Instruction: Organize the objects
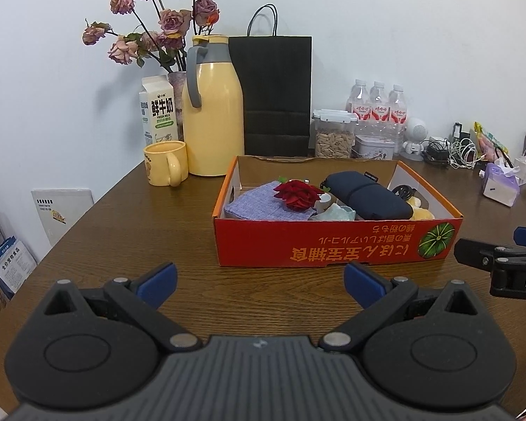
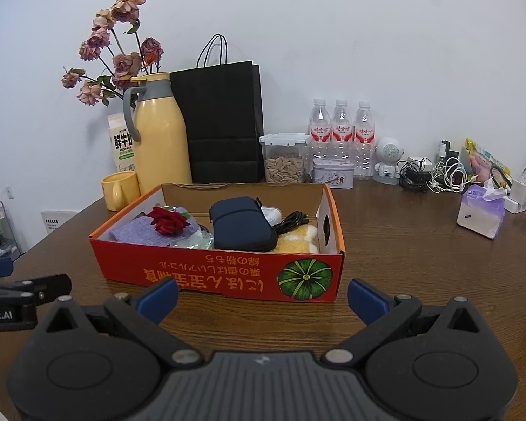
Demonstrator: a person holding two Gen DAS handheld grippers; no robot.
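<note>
A red cardboard box (image 1: 333, 242) (image 2: 207, 273) sits on the wooden table. It holds a red rose (image 1: 298, 194) (image 2: 168, 222), a purple cloth (image 1: 259, 203) (image 2: 136, 233), a dark blue pouch (image 1: 368, 194) (image 2: 240, 222), a black cable (image 2: 291, 221) and yellow fluffy things (image 2: 296, 240). My left gripper (image 1: 261, 286) is open and empty, in front of the box. My right gripper (image 2: 263, 300) is open and empty, near the box's front wall. Each gripper shows at the edge of the other's view.
Behind the box stand a yellow mug (image 1: 166, 163), a yellow thermos jug (image 1: 214, 108), a milk carton (image 1: 157, 108), dried roses (image 1: 157, 24), a black paper bag (image 1: 277, 94), a seed container (image 1: 335, 138), water bottles (image 1: 377, 105), a tin (image 1: 373, 147), cables (image 2: 435, 175) and a tissue pack (image 2: 480, 210).
</note>
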